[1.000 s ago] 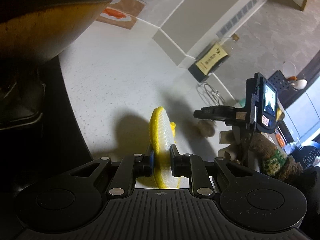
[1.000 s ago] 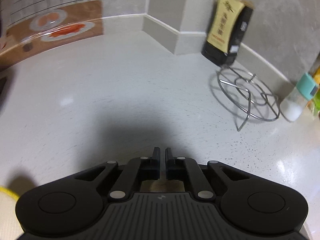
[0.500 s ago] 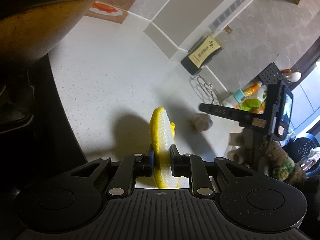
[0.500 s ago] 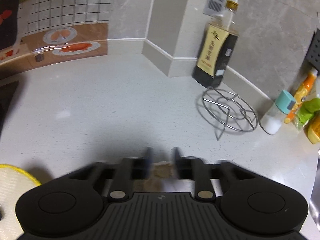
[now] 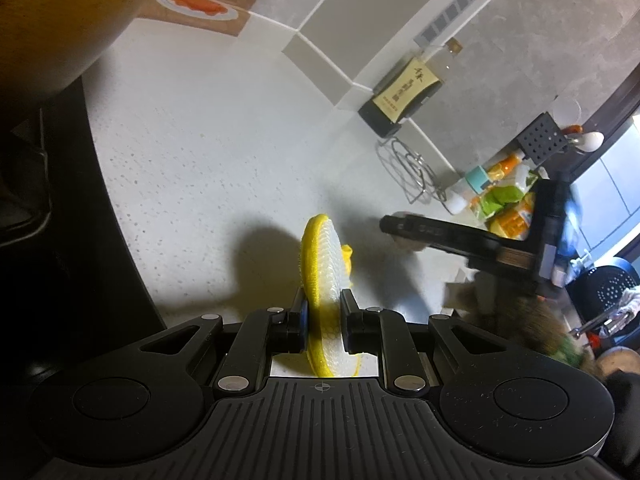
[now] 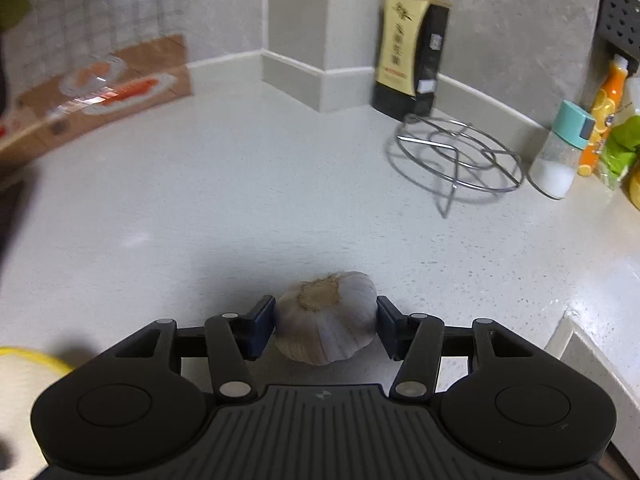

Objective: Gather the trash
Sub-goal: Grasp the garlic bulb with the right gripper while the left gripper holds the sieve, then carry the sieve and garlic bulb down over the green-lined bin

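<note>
A round scrub pad (image 5: 325, 264), white with a yellow rim, stands on edge over the white counter, and my left gripper (image 5: 323, 314) is shut on it. A garlic bulb (image 6: 332, 332) lies on the counter (image 6: 240, 184) between the fingers of my right gripper (image 6: 325, 314). Those jaws are opening, and the pads stand beside the bulb without squeezing it. In the left wrist view the right gripper (image 5: 400, 225) reaches in from the right and hides most of the garlic (image 5: 410, 245). The pad's yellow edge (image 6: 32, 360) also shows at lower left.
A dark sauce bottle (image 6: 408, 48) stands at the back wall beside a wire trivet (image 6: 456, 156). A salt shaker (image 6: 560, 152) and packets sit further right. A wok (image 5: 60, 20) on a black hob (image 5: 72, 248) lies left. The counter steps down at right (image 6: 592, 356).
My right gripper's jaws went from shut to apart, and the garlic now shows between them. That gripper shifted right and back. The left gripper kept its hold on the pad.
</note>
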Tool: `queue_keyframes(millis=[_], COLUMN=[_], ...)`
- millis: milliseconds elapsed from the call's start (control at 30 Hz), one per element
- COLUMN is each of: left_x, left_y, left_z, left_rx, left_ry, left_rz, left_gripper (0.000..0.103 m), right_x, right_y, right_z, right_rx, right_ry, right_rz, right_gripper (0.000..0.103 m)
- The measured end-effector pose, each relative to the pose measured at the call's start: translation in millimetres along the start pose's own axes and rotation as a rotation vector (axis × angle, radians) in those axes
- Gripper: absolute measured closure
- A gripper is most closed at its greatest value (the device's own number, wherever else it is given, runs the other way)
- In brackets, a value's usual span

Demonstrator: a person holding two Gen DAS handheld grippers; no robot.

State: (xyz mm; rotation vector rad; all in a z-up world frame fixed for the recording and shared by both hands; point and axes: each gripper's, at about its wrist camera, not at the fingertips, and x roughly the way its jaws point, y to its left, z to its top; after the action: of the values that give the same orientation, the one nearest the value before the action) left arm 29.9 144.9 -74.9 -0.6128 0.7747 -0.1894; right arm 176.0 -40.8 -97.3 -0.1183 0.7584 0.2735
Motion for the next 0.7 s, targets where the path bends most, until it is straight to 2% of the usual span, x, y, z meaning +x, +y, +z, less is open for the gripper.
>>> queue_keyframes(millis=[200, 367, 500, 600, 700], left_x=[-3.3, -3.7, 6.2, 26.5, 57.2], left_y=[-24.2, -55.2, -87.0, -110.4, -124.3], left_z=[-12.0, -35.5, -64.4, -96.4, -133.1], left_rx=[0.007, 0.004, -0.007, -0.002, -0.011], left_ry=[-0.031, 0.003, 0.061, 0.163, 0.270], left_rz=[0.041, 0.013, -0.007, -0.029, -0.016], left_gripper=[0.084, 0.084, 0.084, 0.084, 0.084], right_x=[-58.4, -101.1, -131.1, -145.6, -159.0], right_y=[-7.9, -38.1, -76.2, -112.1, -152.3], right_z=[-10.9, -37.8, -79.4, -114.9, -150.9], right_rx=[0.005, 0.019, 0.001, 0.003, 0.023], right_ry=[-0.056, -0.073, -0.074, -0.054, -0.046], right_rz=[0.150, 0.209, 0.172, 0.117, 0.036], right_gripper=[0.049, 0.049, 0.049, 0.049, 0.049])
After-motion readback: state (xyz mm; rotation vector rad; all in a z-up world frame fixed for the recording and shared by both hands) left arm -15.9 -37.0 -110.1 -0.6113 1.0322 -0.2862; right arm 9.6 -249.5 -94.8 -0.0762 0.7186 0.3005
